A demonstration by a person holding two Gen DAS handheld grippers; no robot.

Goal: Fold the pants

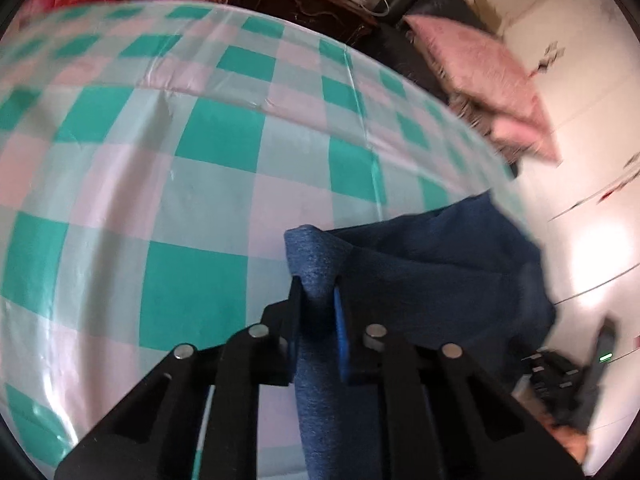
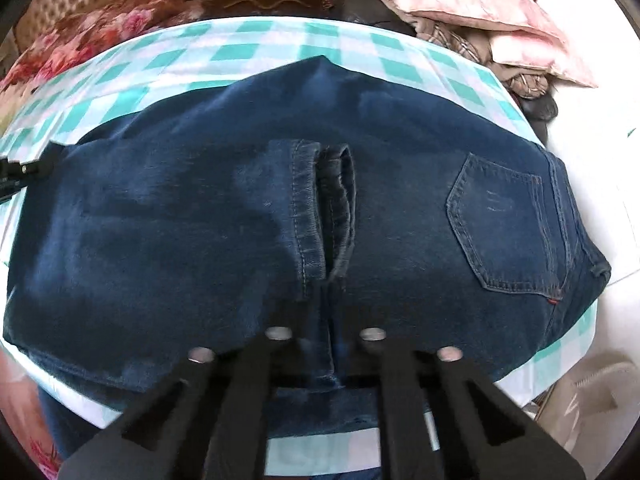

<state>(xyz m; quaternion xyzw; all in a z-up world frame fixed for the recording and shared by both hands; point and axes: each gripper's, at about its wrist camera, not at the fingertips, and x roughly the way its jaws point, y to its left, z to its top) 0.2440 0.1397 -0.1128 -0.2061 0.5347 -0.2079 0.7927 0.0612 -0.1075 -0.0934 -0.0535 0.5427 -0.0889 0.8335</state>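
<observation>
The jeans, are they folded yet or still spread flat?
Folded once: in the right wrist view the jeans have their leg hems lying over the seat beside the back pocket.

Dark blue denim pants (image 2: 200, 220) lie folded across a teal-and-white checked surface (image 2: 248, 44), back pocket (image 2: 508, 224) facing up at the right. Two stitched leg hems (image 2: 320, 208) rest side by side on top, near the middle.
</observation>
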